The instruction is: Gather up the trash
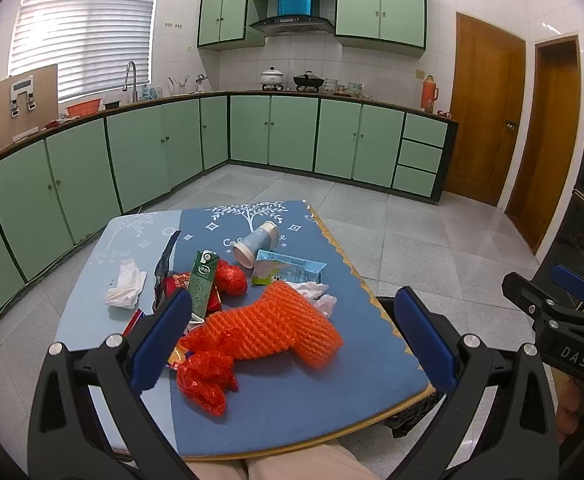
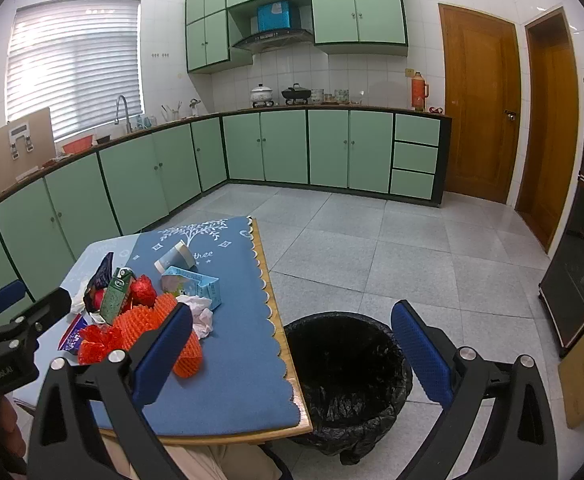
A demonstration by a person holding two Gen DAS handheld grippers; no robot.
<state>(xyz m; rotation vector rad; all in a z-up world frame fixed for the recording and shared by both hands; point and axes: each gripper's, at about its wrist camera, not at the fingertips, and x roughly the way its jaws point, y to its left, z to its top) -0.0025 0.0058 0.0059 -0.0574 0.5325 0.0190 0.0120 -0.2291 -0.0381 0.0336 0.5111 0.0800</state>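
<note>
I have the left gripper with its jaws spread wide and empty above the near edge of the blue-covered table, over the orange foam net and crumpled red wrapper. Behind those lie a green carton, a tipped paper cup, a light-blue carton and tissues. My right gripper is likewise wide apart and holding nothing, above the black-lined bin just beside the table.

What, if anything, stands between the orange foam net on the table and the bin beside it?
Nothing visible: from the orange foam net only bare blue mat runs to the table's edge, and the black-lined bin stands open just past it.
</note>
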